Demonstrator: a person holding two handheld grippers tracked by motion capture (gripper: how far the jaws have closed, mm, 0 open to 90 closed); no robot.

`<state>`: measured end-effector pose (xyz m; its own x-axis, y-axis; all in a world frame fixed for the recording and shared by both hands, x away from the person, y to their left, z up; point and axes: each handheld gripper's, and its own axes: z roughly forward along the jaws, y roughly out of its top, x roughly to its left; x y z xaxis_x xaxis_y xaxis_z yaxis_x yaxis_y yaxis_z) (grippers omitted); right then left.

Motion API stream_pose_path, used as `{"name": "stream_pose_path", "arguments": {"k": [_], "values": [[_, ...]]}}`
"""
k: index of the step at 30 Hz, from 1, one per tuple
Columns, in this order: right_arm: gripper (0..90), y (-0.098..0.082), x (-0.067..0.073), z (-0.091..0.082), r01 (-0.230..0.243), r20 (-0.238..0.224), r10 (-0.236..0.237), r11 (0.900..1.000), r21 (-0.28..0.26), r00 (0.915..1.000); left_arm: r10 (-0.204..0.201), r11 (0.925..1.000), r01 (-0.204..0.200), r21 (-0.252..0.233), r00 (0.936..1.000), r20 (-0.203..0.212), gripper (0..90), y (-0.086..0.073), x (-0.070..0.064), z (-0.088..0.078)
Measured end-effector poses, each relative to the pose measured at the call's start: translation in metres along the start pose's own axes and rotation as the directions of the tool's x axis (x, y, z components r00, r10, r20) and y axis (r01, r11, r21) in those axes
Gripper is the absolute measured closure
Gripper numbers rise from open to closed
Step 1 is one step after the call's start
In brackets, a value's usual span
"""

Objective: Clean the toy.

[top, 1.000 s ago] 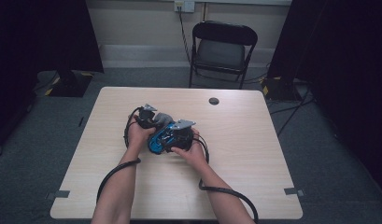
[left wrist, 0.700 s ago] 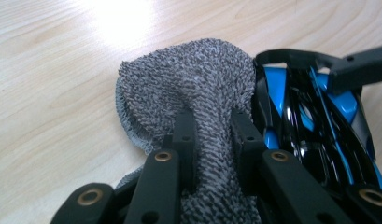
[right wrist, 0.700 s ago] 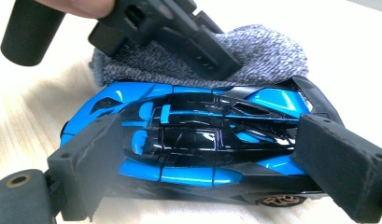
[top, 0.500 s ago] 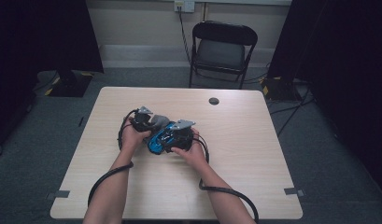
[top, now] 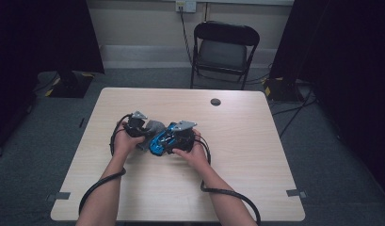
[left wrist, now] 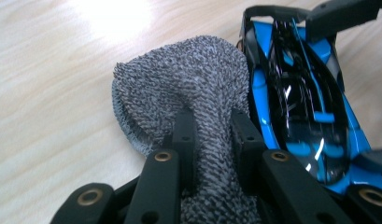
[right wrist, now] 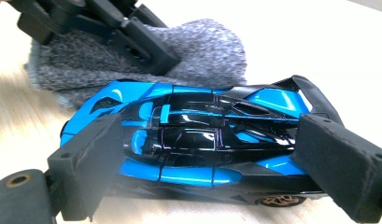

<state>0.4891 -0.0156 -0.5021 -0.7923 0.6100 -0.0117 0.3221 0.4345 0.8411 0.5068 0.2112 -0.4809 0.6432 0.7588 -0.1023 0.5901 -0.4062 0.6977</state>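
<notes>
A blue and black toy car (right wrist: 193,135) lies on the wooden table (top: 246,150). My right gripper (right wrist: 212,156) is shut on the car, one pad on its nose and one on its tail. My left gripper (left wrist: 212,119) is shut on a bunched grey knitted cloth (left wrist: 179,84), whose loose end rests against the side of the car (left wrist: 300,93). In the high view the left gripper (top: 144,131) and cloth (top: 155,127) sit just left of the car (top: 158,142) and the right gripper (top: 167,140), near the table's middle.
A small black round thing (top: 215,101) lies near the table's far edge. A black folding chair (top: 224,47) stands behind the table. Cables trail from both grippers over the near edge. Bare tabletop lies to the right and left.
My left gripper has slid a little to the left with the cloth, along the car's side. The right gripper and the car have kept still.
</notes>
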Motion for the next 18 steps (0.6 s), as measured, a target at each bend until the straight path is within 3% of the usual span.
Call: {"name": "stream_pose_path", "arguments": {"k": [11, 18], "values": [[8.3, 0.0, 0.0, 0.0, -0.001, 0.0, 0.001, 1.0, 0.0, 1.0, -0.026, 0.9997, 0.026, 0.002, 0.9997, -0.004, 75.3, -0.018, 0.0, -0.017], [8.3, 0.0, 0.0, 0.0, 0.0, 0.0, 0.0, 1.0, 0.0, 1.0, -0.067, 0.9976, 0.067, -0.019, 0.9978, -0.003, 75.3, -0.028, -0.004, -0.024]]}}
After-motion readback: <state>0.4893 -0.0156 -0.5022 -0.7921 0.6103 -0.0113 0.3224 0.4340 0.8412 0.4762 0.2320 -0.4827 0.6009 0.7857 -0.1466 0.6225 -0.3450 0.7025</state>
